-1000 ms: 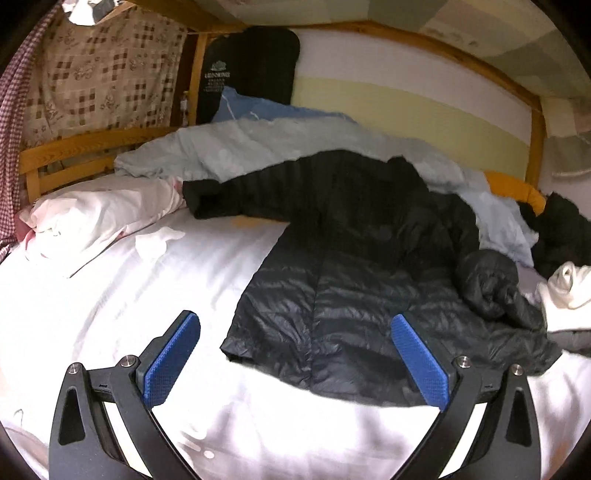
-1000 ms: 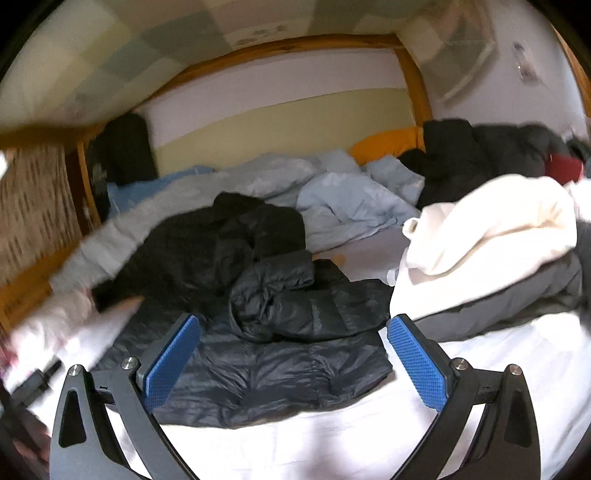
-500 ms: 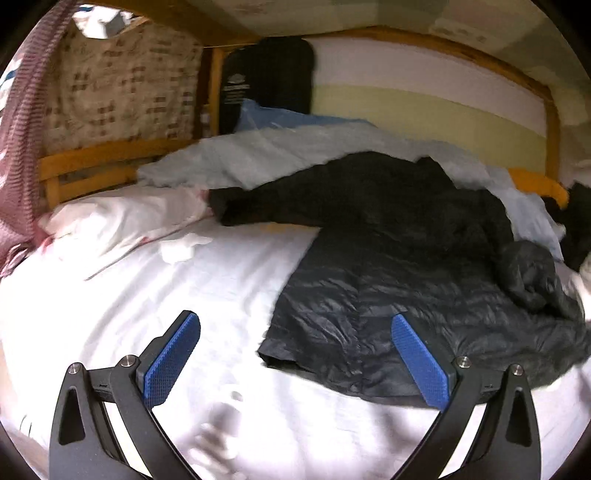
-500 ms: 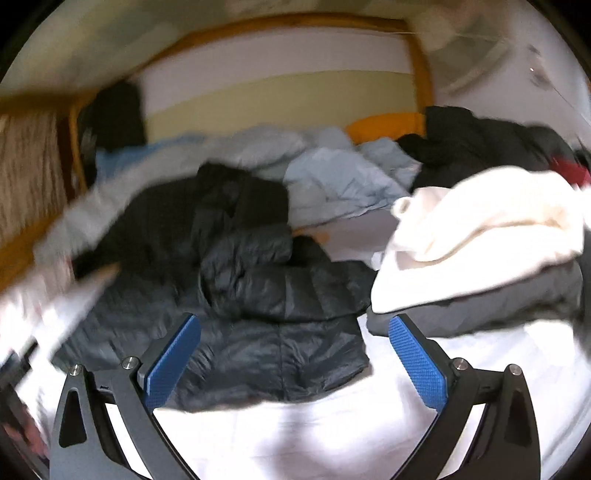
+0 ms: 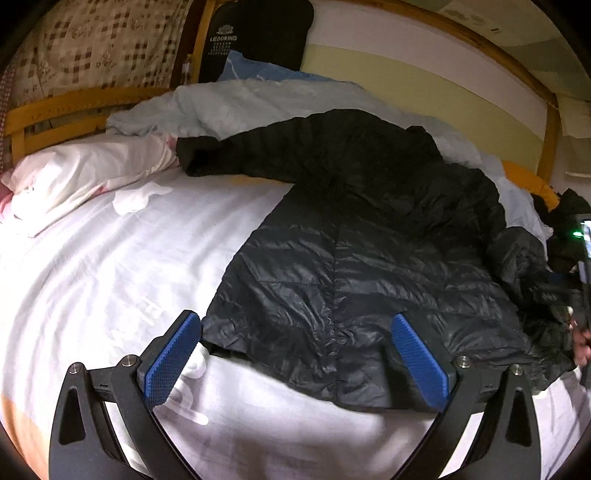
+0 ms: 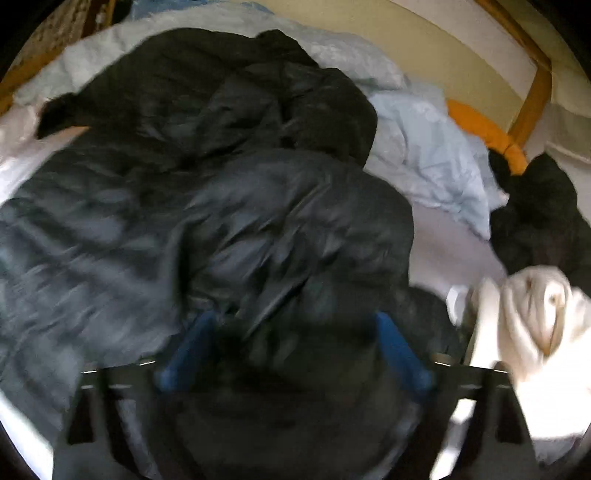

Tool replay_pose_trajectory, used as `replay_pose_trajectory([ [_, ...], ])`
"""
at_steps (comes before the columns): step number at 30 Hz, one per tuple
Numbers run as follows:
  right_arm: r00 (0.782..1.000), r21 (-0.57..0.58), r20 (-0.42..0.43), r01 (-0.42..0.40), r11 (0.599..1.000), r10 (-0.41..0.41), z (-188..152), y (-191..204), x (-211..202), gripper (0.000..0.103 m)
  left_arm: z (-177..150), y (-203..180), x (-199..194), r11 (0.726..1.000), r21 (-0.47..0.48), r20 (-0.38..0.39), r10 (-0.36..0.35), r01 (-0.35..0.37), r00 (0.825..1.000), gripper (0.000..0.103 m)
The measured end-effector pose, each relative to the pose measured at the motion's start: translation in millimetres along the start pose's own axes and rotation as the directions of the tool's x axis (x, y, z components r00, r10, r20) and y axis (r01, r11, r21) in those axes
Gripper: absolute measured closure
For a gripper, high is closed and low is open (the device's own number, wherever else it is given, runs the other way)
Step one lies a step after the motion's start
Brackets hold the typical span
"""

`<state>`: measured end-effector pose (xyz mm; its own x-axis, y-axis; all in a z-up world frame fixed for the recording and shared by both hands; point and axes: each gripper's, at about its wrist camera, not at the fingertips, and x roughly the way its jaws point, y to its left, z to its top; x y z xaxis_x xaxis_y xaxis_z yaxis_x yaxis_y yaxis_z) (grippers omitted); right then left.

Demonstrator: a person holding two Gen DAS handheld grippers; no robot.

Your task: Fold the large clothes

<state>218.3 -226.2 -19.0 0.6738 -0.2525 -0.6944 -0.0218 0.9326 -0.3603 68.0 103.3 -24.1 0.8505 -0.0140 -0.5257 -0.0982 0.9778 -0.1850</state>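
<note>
No fold made yet: the black jacket [image 5: 351,266] lies spread on the bed [image 5: 110,258]. The left gripper [image 5: 295,354] has its fingers wide over the hem; the right gripper [image 6: 291,350] is closing its fingers around the bunched sleeve [image 6: 295,221].

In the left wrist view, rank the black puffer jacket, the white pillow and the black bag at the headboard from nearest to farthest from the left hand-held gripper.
From the left hand-held gripper:
1. Black puffer jacket, hem between its open jaws.
2. White pillow, far left.
3. Black bag, top, against the headboard.

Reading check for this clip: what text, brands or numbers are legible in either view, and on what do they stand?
"LEAOKING", white print under a small emblem, on the black bag against the headboard.
Smaller white lines beneath it: too small to read.
Lit screen at the right edge: unreadable.
Right wrist view: blurred, no text.
</note>
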Motion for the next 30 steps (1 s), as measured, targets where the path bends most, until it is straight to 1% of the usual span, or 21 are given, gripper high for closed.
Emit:
replay_pose_trajectory([
  [2, 0.997, -0.017, -0.019, 0.073, 0.997, -0.073, 14, -16, 13, 0.075, 1, 5, -1, 0.999, -0.026, 0.005, -0.041, 0.041, 0.999, 0.0],
  [4, 0.976, 0.024, 0.019, 0.216, 0.976, -0.217, 28, -49, 14, 0.085, 0, 11, -1, 0.997, -0.053, 0.002, -0.053, 0.053, 0.999, 0.0],
  [6, 0.886, 0.107, 0.069, 0.45, 0.887, -0.458, 49, -96, 10, 0.089, 0, 12, 2, 0.996, -0.068, -0.015, -0.05, 0.049, 0.999, 0.0],
  [8, 0.757, 0.262, 0.027, 0.625, 0.735, -0.653, 72, -167, -1, 0.09, 0, 13, 5, 0.996, -0.074, -0.03, -0.045, 0.042, 0.999, 0.0],
  [10, 0.676, 0.338, -0.071, 0.708, 0.62, -0.733, 87, -224, -6, 0.088, 1, 12, 5, 0.997, -0.071, -0.03, -0.045, 0.043, 0.999, 0.0],
  [11, 0.674, 0.32, -0.137, 0.724, 0.611, -0.726, 92, -247, 0, 0.077, 0, 12, 4, 0.997, -0.067, -0.028, -0.049, 0.047, 0.998, 0.0],
  [12, 0.683, 0.304, -0.182, 0.723, 0.62, -0.707, 94, -260, 5, 0.068, 0, 11, 4, 0.997, -0.062, -0.029, -0.047, 0.045, 0.998, 0.0],
  [13, 0.692, 0.295, -0.207, 0.718, 0.63, -0.692, 94, -266, 7, 0.043, 1, 10, 5, 0.998, -0.055, -0.034, -0.045, 0.043, 0.998, 0.0],
  [14, 0.717, 0.309, -0.187, 0.692, 0.653, -0.672, 89, -266, 3, 0.026, 1, 9, 6, 0.998, -0.051, -0.036, -0.046, 0.044, 0.998, 0.0],
  [16, 0.764, 0.331, -0.057, 0.622, 0.709, -0.643, 76, -251, -15, 0.017, 2, 9, 7, 0.998, -0.044, -0.039, -0.038, 0.036, 0.999, 0.0],
  [17, 0.783, 0.303, 0.016, 0.589, 0.749, -0.622, 64, -237, -25, 0.015, 2, 9, 7, 0.999, -0.042, -0.039, -0.032, 0.031, 0.999, 0.0],
  [19, 0.815, 0.236, 0.088, 0.542, 0.807, -0.573, 42, -208, -40, 0.015, 2, 8, 7, 0.999, -0.039, -0.038, -0.028, 0.027, 0.999, 0.0],
  [20, 0.845, 0.219, 0.099, 0.496, 0.84, -0.525, 26, -191, -49, 0.015, 3, 8, 7, 0.999, -0.038, -0.04, -0.027, 0.025, 0.999, 0.0],
  [21, 0.881, 0.211, 0.104, 0.434, 0.876, -0.462, 15, -179, -55, 0.015, 2, 8, 8, 0.999, -0.038, -0.045, -0.028, 0.027, 0.999, 0.0],
  [22, 0.925, 0.202, 0.116, 0.334, 0.921, -0.361, -2, -162, -68, 0.015, 3, 8, 10, 0.999, -0.039, -0.055, -0.03, 0.028, 0.998, 0.0],
  [23, 0.96, 0.186, 0.132, 0.222, 0.957, -0.248, -20, -143, -83, 0.015, 3, 9, 12, 0.999, -0.043, -0.066, -0.031, 0.028, 0.997, 0.0],
  [24, 0.978, 0.168, 0.136, 0.136, 0.976, -0.16, -33, -128, -94, 0.015, 3, 9, 13, 0.999, -0.049, -0.071, -0.028, 0.024, 0.997, 0.0],
  [25, 0.99, 0.146, 0.13, 0.026, 0.989, -0.045, -53, -109, -106, 0.015, 4, 11, 14, 0.998, -0.058, -0.076, -0.02, 0.015, 0.997, 0.0],
  [26, 0.993, 0.141, 0.115, -0.049, 0.989, 0.033, -72, -99, -114, 0.015, 4, 13, 14, 0.998, -0.066, -0.081, -0.014, 0.008, 0.997, 0.0],
  [28, 0.988, 0.174, 0.067, -0.149, 0.973, 0.139, -103, -82, -120, 0.015, 3, 17, 14, 0.996, -0.087, -0.087, -0.012, 0.004, 0.996, 0.0],
  [30, 0.983, 0.241, 0.031, -0.184, 0.953, 0.182, -129, -77, -117, 0.015, 3, 23, 14, 0.994, -0.111, -0.096, -0.015, 0.004, 0.995, 0.0],
])
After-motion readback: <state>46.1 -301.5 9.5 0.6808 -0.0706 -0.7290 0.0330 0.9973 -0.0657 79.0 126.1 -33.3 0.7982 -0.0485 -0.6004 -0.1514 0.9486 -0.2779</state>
